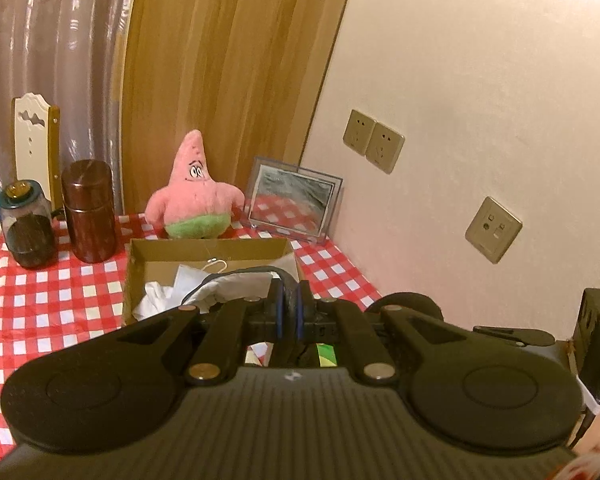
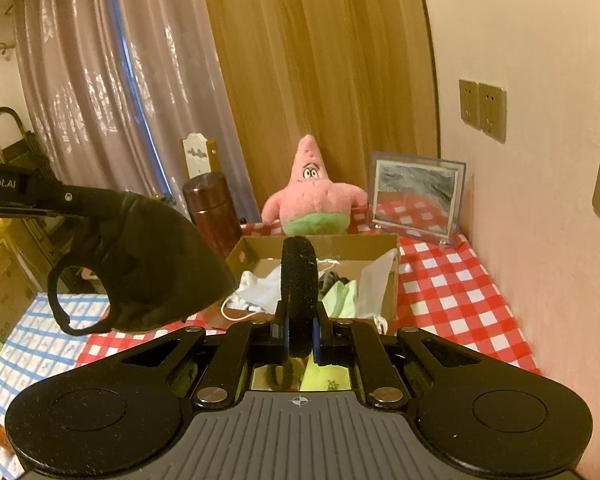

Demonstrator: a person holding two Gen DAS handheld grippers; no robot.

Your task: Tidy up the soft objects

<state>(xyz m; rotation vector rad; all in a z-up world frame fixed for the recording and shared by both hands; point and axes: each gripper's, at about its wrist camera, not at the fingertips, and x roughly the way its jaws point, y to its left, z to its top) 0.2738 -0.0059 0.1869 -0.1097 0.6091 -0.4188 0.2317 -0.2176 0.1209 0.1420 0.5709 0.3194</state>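
My left gripper [image 1: 288,312] is shut on the edge of a black face mask [image 1: 236,280], held above the near side of an open cardboard box [image 1: 204,246]. From the right wrist view the mask [image 2: 148,264] hangs from the left gripper's fingers at the left, its ear loop dangling. My right gripper [image 2: 298,320] is shut on a black fuzzy hair band [image 2: 298,280] that stands up between its fingers, in front of the box [image 2: 320,248]. The box holds white, grey and green cloths. A pink starfish plush [image 1: 192,196] [image 2: 314,196] sits behind the box.
A red-and-white checked cloth [image 1: 40,292] covers the table. A brown canister [image 1: 88,212] and a dark glass jar [image 1: 26,224] stand at the left. A framed picture [image 1: 294,202] leans at the wall corner. Wall sockets [image 1: 374,146] are on the right. Curtains hang behind.
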